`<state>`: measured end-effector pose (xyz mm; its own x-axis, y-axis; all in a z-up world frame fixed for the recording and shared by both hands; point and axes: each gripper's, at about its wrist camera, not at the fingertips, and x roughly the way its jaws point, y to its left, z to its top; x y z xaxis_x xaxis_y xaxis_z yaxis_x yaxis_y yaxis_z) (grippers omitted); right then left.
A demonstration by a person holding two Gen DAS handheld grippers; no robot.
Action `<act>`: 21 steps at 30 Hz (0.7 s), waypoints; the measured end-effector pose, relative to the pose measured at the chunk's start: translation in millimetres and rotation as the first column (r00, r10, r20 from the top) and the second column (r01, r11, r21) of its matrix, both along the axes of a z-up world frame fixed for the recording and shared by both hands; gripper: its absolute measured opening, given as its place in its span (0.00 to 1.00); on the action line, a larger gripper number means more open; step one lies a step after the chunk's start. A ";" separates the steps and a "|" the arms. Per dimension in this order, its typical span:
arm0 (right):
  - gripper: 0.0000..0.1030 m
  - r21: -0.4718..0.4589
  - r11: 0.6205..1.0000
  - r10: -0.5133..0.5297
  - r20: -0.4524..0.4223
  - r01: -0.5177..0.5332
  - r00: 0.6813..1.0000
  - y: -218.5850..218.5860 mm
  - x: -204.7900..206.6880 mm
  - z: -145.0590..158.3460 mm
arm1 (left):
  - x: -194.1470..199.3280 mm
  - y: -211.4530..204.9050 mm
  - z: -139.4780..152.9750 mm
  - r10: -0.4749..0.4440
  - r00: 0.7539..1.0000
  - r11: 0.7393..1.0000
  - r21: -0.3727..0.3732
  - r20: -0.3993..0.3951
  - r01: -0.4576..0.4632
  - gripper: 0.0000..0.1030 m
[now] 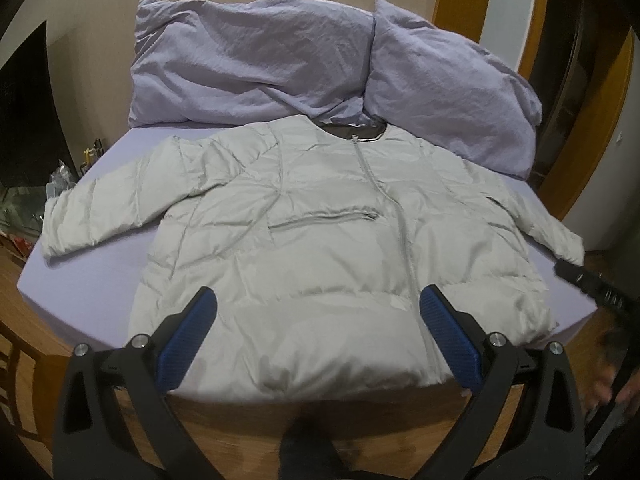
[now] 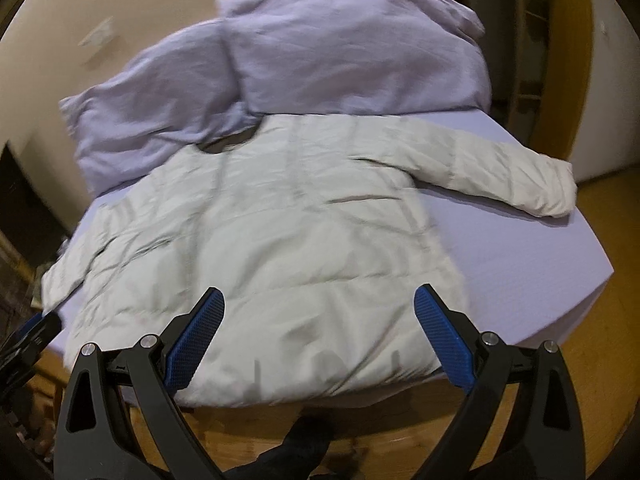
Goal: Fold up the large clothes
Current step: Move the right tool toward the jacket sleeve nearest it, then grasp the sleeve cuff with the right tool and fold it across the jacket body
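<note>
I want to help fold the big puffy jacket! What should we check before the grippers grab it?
1. Jacket lies flat, front up, on the bed: ok.
2. Both sleeves spread out to the sides: ok.
3. Zipper done up: appears so, ok.
4. Left gripper open and empty: ok.
5. Right gripper open and empty: ok.
6. Pillows clear of the jacket: not ok, they touch the collar.
</note>
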<state>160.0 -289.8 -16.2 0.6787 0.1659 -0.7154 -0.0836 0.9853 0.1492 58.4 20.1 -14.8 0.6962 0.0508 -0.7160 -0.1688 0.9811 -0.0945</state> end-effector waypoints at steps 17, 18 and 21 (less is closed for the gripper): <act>0.76 -0.051 0.826 -0.559 -0.200 0.561 0.805 -215.2 148.2 -46.2 | 109.9 47.5 -30.0 0.081 0.990 0.994 0.081 -0.117 -0.071 0.98; 0.76 -0.051 0.790 -0.607 -0.215 0.612 0.765 -234.7 152.7 -49.8 | 115.3 48.8 -32.1 0.080 0.989 0.994 0.084 -0.124 -0.070 0.98; 0.76 -0.049 0.721 -0.680 -0.246 0.691 0.691 -266.6 156.3 -57.3 | 127.6 52.3 -36.6 0.079 0.987 0.994 0.086 -0.142 -0.067 0.98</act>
